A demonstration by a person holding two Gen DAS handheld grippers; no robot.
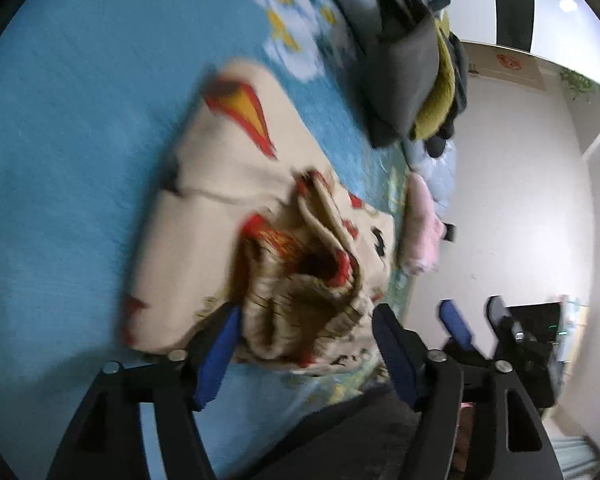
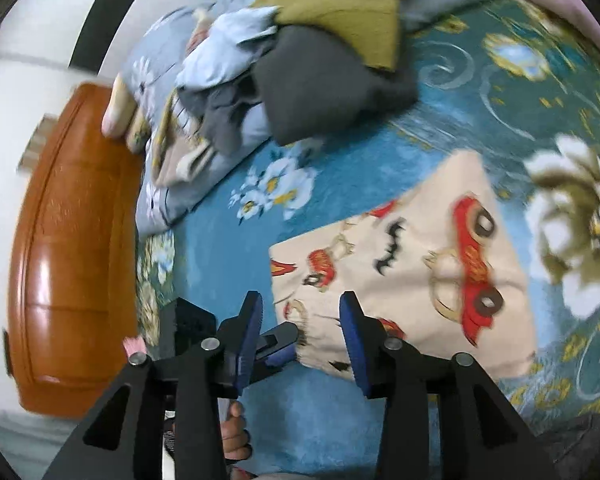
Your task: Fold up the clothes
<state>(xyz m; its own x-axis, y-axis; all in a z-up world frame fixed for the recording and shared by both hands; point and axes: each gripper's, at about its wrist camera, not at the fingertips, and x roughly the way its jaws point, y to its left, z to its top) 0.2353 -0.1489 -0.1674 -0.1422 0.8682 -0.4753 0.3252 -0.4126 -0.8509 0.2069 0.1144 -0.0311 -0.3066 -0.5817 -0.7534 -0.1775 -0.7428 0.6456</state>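
A cream garment printed with red cars (image 1: 220, 208) lies folded on the blue floral bedspread (image 1: 60, 140). It also shows in the right wrist view (image 2: 412, 264). My left gripper (image 1: 306, 320) is open, its blue pads either side of the garment's bunched elastic waistband (image 1: 300, 312). My right gripper (image 2: 300, 312) is open and empty, just above the garment's near edge. The right gripper also shows at the lower right of the left wrist view (image 1: 470, 316), and the left gripper's fingertips (image 2: 284, 340) show between the right one's fingers.
A pile of unfolded clothes, grey (image 2: 324, 84), olive (image 2: 340, 4) and light blue (image 2: 228, 48), lies at the far side of the bed. A pink garment (image 1: 420, 220) lies near the bed's edge. An orange-brown wooden headboard (image 2: 72, 248) stands at the left.
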